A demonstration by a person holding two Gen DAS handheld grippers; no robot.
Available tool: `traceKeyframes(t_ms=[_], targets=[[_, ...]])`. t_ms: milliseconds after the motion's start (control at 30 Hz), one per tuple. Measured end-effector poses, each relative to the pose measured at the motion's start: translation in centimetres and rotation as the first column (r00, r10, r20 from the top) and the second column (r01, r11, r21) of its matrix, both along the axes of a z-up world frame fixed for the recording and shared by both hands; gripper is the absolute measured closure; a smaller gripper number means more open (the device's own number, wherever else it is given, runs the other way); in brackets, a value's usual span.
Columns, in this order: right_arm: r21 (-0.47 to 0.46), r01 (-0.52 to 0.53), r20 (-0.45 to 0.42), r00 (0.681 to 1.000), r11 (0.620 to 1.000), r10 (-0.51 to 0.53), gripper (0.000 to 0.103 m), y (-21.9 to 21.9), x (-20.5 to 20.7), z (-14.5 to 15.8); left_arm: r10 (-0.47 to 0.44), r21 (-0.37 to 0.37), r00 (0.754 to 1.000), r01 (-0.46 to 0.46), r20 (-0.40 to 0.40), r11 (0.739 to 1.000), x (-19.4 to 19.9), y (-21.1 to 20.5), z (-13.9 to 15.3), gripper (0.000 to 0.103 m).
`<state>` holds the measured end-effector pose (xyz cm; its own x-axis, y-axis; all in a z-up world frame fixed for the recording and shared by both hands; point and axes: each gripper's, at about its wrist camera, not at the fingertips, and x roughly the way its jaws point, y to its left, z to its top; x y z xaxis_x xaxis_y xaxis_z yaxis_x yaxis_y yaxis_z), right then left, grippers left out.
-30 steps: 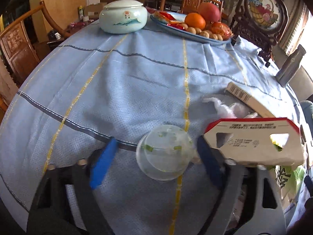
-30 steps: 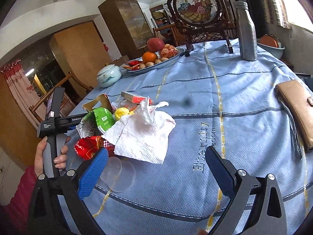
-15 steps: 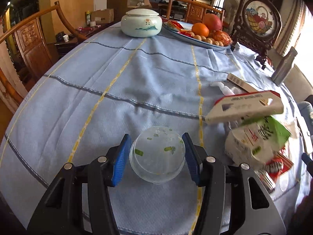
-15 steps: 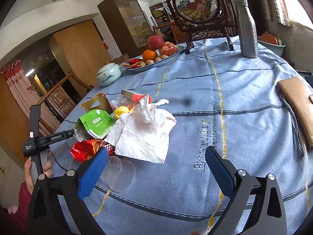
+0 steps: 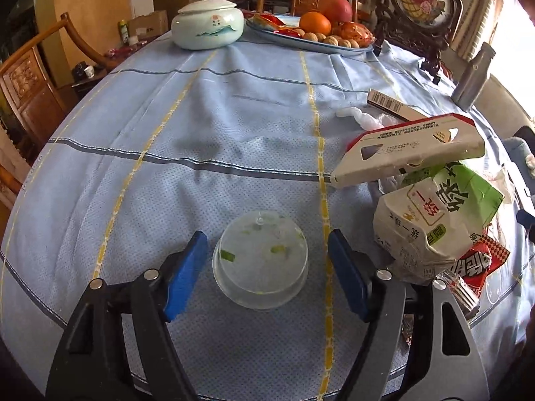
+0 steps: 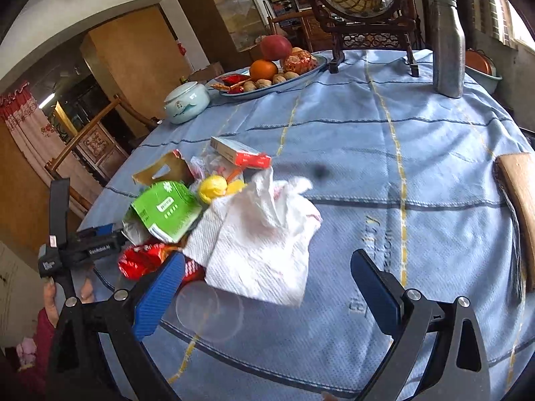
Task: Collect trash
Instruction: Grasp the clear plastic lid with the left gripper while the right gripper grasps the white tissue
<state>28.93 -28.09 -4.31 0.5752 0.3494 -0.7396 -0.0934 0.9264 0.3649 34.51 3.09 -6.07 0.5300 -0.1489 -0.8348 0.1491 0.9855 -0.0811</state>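
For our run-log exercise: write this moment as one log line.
left gripper: jaws opening, apart from clear plastic cup between them | right gripper: open, empty, over white tissue

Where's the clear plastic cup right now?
In the left wrist view, the clear plastic cup sits upside down on the blue tablecloth between the left tool's opening jaws, left of the trash pile.

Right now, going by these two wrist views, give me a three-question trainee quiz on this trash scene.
1. True or false: the left gripper is clamped on the clear plastic cup.
2. What lies directly ahead of the right gripper: A crumpled paper towel, B fruit plate, C metal bottle?
3. Fill in: the green and white carton lies in the ___ pile.

Key: 1 false, its jaws are opening; 2 A; 3 trash.
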Motion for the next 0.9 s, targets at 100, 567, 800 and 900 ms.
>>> traceKeyframes(t_ms=[100, 567, 800, 900], targets=[[-0.002, -0.035, -0.049, 0.998, 0.999, 0.034, 0.005, 1.2, 2.5, -0.9, 0.018, -0.030, 1.000, -0.018, 0.000, 0.999, 0.1, 0.6, 0.1, 0.030], [0.008, -0.030, 0.075, 0.997, 1.000, 0.029, 0.039, 0.6, 2.4, -0.9, 0.026, -0.060, 0.999, -0.024, 0.030, 0.998, -0.1, 0.8, 0.5, 0.032], [-0.148, 0.004, 0.048, 0.999, 0.989, 0.003, 0.033, 0.4, 3.0, -2.2, 0.017, -0.050, 1.000, -0.016, 0.025, 0.999, -0.1, 0.6, 0.4, 0.032], [-0.129, 0.014, 0.062, 0.998, 0.991, -0.006, 0.033, 0.0, 2.8, -2.4, 0.016, -0.054, 1.000, -0.014, 0.021, 0.998, -0.1, 0.6, 0.4, 0.032]])
